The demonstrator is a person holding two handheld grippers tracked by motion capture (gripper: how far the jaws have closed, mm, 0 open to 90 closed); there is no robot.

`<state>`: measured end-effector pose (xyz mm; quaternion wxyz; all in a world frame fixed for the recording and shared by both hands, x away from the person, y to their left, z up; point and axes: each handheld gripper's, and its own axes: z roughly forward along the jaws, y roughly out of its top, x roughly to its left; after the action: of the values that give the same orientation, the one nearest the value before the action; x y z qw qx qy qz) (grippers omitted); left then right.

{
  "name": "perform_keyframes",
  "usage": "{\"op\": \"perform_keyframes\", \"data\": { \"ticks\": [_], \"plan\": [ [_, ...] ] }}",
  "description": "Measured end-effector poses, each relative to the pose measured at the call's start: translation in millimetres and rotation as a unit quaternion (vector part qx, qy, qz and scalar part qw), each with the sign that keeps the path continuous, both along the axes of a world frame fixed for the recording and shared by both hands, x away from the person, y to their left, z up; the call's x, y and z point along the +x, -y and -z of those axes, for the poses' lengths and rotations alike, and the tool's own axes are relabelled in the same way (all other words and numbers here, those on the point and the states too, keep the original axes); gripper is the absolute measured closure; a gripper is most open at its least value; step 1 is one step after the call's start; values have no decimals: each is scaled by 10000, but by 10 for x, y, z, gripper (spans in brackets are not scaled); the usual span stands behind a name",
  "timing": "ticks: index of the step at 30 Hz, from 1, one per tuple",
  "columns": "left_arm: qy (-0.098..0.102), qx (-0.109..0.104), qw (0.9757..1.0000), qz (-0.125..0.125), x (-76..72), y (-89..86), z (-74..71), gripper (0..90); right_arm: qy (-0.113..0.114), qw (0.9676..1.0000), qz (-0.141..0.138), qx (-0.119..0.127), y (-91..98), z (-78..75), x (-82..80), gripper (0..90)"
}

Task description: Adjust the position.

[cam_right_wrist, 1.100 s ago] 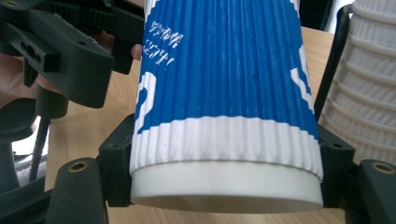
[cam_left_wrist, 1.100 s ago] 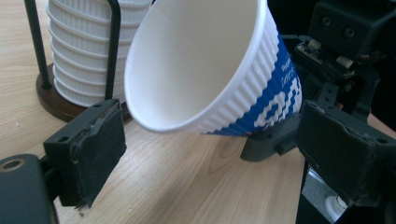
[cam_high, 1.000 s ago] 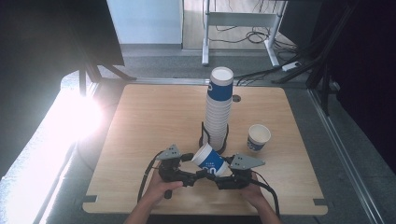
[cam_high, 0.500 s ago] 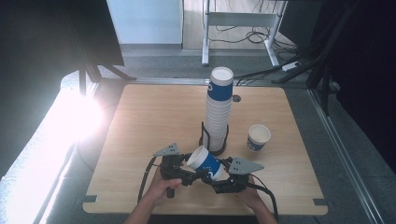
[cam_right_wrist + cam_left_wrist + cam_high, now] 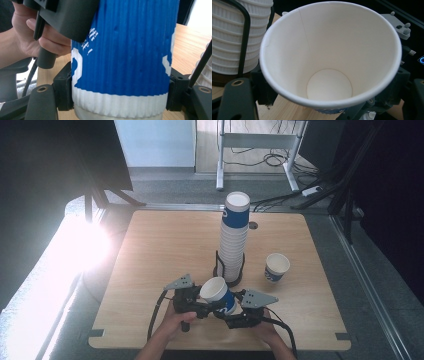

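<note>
Cup (image 5: 329, 62) interior bare (left gripper view); right gripper (image 5: 120, 100) clamps blue wall.

Each gripper is matte black: the left gripper (image 5: 199, 306) and right gripper (image 5: 231, 312) both carry a grey three-cornered plate on top and trail a black cable. Blocky black jaws show brass-ringed screw holes near their bases. The forearms are bare, no sleeves.

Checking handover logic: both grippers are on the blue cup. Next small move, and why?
Probably ease the right gripper fingers open. The left gripper has just been closing, with the cup between its fingers at the rim end, while the right clamps the blue wall, so the cup is doubly held.
</note>
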<state>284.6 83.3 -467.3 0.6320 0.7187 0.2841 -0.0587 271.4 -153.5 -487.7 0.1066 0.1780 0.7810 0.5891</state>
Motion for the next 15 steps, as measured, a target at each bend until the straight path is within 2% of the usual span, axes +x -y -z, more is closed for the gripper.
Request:
{"op": "perform_keyframes", "data": {
  "ticks": [15],
  "plan": [
    [207, 49, 9998, -50, -38, 12, -18, 212, -47, 10000, -43, -1, 1, -6, 5, 277]
  ]
}}
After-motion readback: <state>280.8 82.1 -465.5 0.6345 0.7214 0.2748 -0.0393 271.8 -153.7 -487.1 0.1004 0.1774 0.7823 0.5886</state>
